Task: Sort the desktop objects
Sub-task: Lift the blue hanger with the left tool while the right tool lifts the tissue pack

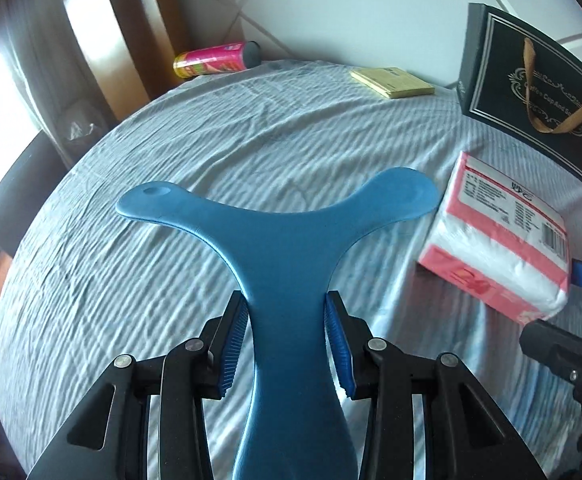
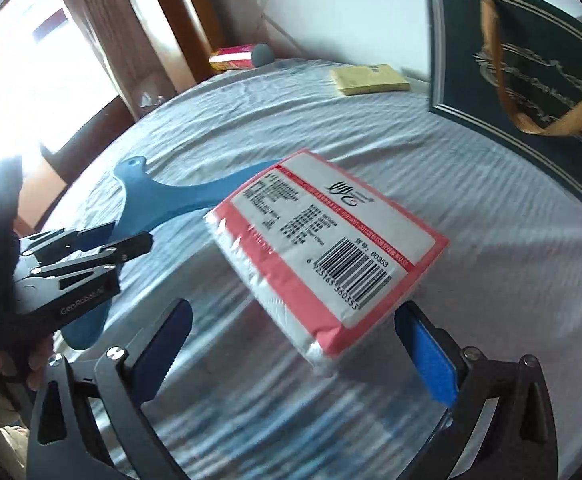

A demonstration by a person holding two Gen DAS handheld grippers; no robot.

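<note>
flat blue y-shaped plastic piece [image 1: 279, 248], clamped at its stem by left hand-held gripper [image 1: 286, 340]; pink-and-white wrapped tissue pack [image 2: 323, 248] just ahead of wide-apart right hand-held gripper [image 2: 303, 356].

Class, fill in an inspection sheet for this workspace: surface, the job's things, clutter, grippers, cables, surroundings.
Surface: table under a wrinkled pale blue cloth.
Job's things: blue Y-shaped plastic piece; pink tissue pack lying on the cloth; yellow notepad and pink can on its side at the far edge.
Clutter: black gift bag with gold ribbon handle standing at the right; something red behind it.
Grippers: left gripper shut on the blue piece's stem; right gripper open, pads either side of the tissue pack, not touching.
Cables: nothing seen.
Surroundings: white tiled wall, wooden frame, bright window at left.
</note>
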